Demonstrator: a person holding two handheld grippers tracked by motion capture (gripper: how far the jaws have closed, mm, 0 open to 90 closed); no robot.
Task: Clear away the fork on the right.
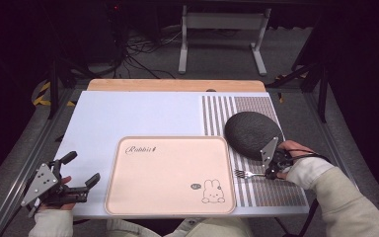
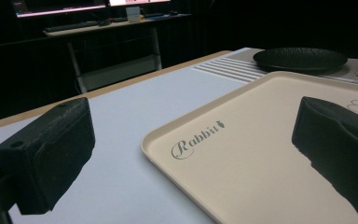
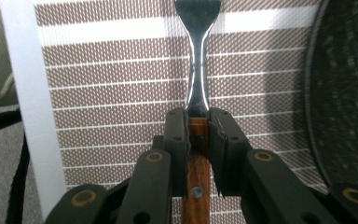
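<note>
- So the table has a pale blue-white mat (image 1: 143, 111) with one pinkish tray (image 1: 170, 175) sitting at about 6 o'clock on it, "Rabbit" lettering up at its 10 o'clock corner and a little bunny drawing down at 5 o'clock. Nothing on the tray.
- Off at 3 o'clock of the tray there's one brown-and-white striped placemat (image 1: 246, 192), and one dark round plate (image 1: 251, 133) sits on the far part of it, around 1 o'clock from the tray.
- One fork (image 1: 249, 174) lies across the placemat just beside the tray's right edge, tines pointing toward the tray at 9 o'clock. The plate is right there at 12 o'clock of the fork, close enough to crowd it a bit; in the right gripper view its rim runs down the whole right side.
- Right gripper (image 1: 272, 173): jaws squeezed in narrow on the fork's wooden handle, pads pressed on either side of it where the wood meets the metal neck. The hand comes in from 4 o'clock, sleeve resting low over the placemat, gripper pointing along the fork toward the tray.
- Left gripper (image 1: 81, 173): wide open, nothing in it. It sits at 8 o'clock of the tray, low over the mat, hand coming up from the bottom edge, jaws aimed across the tray toward the plate.
- Count: two grippers, one fork, one plate, one tray, one placemat.
</note>
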